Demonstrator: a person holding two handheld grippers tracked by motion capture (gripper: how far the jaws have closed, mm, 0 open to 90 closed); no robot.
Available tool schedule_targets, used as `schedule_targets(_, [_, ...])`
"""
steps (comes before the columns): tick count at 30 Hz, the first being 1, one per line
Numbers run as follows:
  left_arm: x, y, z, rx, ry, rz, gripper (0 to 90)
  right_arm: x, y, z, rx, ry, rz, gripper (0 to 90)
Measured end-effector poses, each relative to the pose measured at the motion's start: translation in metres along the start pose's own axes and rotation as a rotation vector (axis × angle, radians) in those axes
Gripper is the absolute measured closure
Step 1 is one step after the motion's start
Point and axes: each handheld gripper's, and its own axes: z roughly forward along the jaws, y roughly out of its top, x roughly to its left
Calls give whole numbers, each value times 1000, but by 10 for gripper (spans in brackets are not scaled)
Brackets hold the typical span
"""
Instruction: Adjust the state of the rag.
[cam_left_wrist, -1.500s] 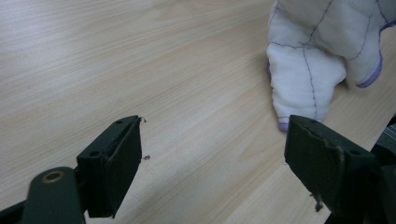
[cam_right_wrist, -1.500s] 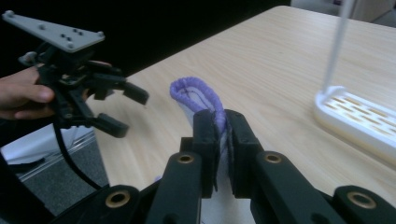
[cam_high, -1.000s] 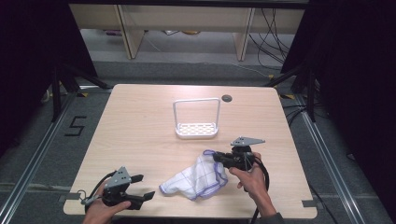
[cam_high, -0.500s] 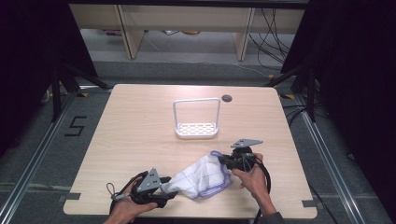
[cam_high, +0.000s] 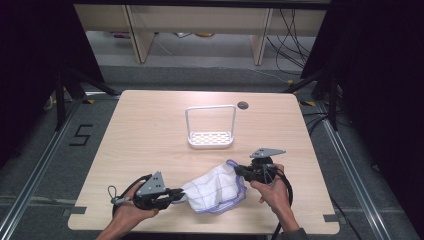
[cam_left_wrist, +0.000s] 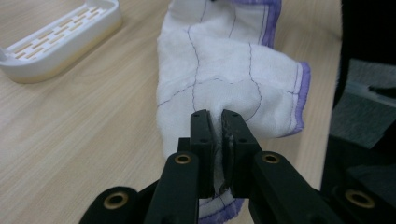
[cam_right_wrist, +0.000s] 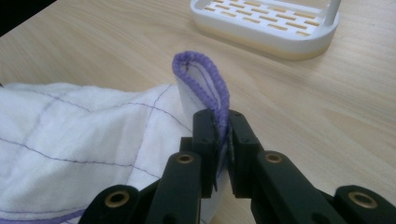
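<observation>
Both corners are taken now: the left claw (cam_high: 176, 196), whose jaws have just been closing, is clamped on a bunched fold at the near-left end of the cloth (cam_high: 216, 187), and the right claw (cam_high: 239, 171) is pinched tight on the purple hem at its far-right end, so the grasping looks done and the lifting, spreading or folding is all left to do. The cloth lies crumpled on the desk (cam_high: 150, 135) between the two hands, in front of the white rack (cam_high: 210, 139), white with thin purple grid lines and a purple stitched edge, soft and slack.
</observation>
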Motion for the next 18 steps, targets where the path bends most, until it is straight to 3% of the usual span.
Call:
schedule_targets(1, [2, 1, -4, -17, -16, -9, 834, 4, 0, -2, 25, -1, 43, 839])
schedule_targets(2, [5, 3, -9, -31, -26, -33, 833, 2, 0, -2, 10, 4, 0, 839])
schedule_targets(3, [8, 4, -13, -47, -27, -49, 833, 5, -1, -2, 21, 21, 33, 840])
schedule_targets(4, [11, 4, -17, -61, -23, -68, 833, 3, -2, 0, 11, 25, 4, 839])
schedule_targets(5, [14, 4, -18, -63, -18, -81, 832, 4, -3, 1, 13, 12, 5, 839])
schedule_targets(6, [14, 4, -18, -63, -18, -81, 832, 4, -4, 3, 24, 28, 9, 839])
schedule_targets(7, [22, 0, -16, -26, -22, -83, 829, 4, -5, 7, 34, 28, 11, 838])
schedule_targets(8, [22, 0, -16, -26, -22, -83, 826, 4, -5, 7, 34, 28, 11, 838])
schedule_targets(9, [29, -11, -6, 4, 13, -110, 824, 3, -7, 15, 58, 21, -1, 821])
schedule_targets(11, [35, -22, 5, 72, 39, -109, 821, 4, -11, 23, 80, -19, 1, 799])
schedule_targets(13, [40, -28, 11, 78, 39, -138, 813, 1, -12, 25, 114, -62, -31, 733])
schedule_targets(14, [41, -27, 10, 75, 38, -139, 801, 0, -13, 26, 93, -71, -14, 706])
schedule_targets(16, [42, -25, 6, 62, 55, -146, 733, -1, -10, 18, 108, -72, 7, 668])
schedule_targets(18, [42, -24, 1, 48, 81, -154, 601, 1, -9, 9, 76, -95, 6, 627])
